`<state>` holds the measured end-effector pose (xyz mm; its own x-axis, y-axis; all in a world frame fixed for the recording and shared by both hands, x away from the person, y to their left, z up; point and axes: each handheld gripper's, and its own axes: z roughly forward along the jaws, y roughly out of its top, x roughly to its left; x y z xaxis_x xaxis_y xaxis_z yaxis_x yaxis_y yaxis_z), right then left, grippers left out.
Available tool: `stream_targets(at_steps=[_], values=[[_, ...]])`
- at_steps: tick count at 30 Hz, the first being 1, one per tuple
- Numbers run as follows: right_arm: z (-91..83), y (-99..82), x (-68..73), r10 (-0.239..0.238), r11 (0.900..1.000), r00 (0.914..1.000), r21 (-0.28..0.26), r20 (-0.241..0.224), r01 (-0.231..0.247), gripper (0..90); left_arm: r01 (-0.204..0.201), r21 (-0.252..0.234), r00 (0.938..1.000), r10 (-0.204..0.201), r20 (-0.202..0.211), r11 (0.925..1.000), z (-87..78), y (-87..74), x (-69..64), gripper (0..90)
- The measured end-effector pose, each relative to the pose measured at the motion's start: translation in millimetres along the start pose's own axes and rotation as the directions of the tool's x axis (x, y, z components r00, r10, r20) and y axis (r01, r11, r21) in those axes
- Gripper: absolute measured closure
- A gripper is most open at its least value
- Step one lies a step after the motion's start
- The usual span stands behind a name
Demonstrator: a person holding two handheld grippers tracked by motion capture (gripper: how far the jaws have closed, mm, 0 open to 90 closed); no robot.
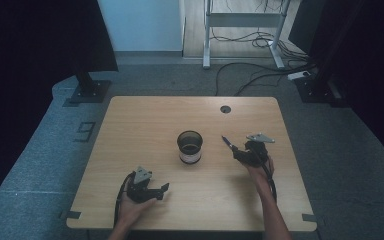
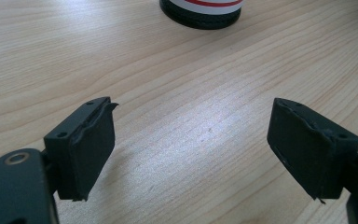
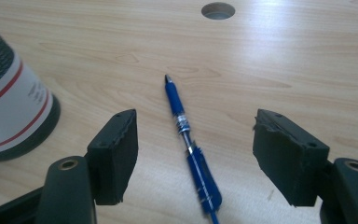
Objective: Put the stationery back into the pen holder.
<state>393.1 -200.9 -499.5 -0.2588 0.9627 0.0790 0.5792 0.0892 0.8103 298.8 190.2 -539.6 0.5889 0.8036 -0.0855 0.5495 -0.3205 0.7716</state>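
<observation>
Pen [image 3: 186,135] tail cut off between open tongs [image 3: 196,154]

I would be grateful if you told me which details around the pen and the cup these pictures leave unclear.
- Blue pen: in the right gripper view its rear end is cut off by the bottom edge; whether it rests on the table I cannot tell.
- Mesh cup: contents too dark in the high view; cut off at the top edge in the left gripper view.
- Cup label: print too small.

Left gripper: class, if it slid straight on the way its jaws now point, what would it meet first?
Probably the black mesh cup with the white, red-striped label; bare table lies between it and the left gripper.
</observation>
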Motion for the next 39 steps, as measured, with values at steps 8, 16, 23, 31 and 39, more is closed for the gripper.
stream_targets(at_steps=[8, 16, 23, 31, 39], values=[[13.4, 7.3, -1.7, -0.003, 1.0000, 1.0000, 0.006, -0.001, 0.003, 33.8, 0.007, -0.002, 1.0000, -0.007, 0.006, 1.0000, -1.4, -0.7, 2.4, 15.5], [32.4, 12.8, -1.4, -0.011, 0.9997, 0.9998, 0.024, 0.014, 0.010, 35.6, 0.005, -0.022, 0.9997, -0.005, 0.026, 0.9998, -3.3, 0.8, 0.9, 15.6], [49.9, 19.6, 4.6, -0.043, 0.9980, 0.9991, 0.046, -0.001, 0.043, 41.8, 0.007, -0.028, 0.9996, -0.007, 0.026, 0.9996, -3.6, 2.2, 1.9, 15.6], [70.3, 26.2, 12.0, -0.068, 0.9948, 0.9976, 0.076, -0.016, 0.069, 46.2, 0.004, -0.028, 0.9999, -0.004, 0.015, 0.9996, -3.9, 1.6, 3.2, 15.7], [89.8, 26.6, 12.0, -0.084, 0.9871, 0.9957, 0.133, -0.039, 0.089, 49.7, -0.009, -0.020, 0.9999, 0.009, 0.005, 0.9998, -3.5, 1.1, 3.9, 15.8]])
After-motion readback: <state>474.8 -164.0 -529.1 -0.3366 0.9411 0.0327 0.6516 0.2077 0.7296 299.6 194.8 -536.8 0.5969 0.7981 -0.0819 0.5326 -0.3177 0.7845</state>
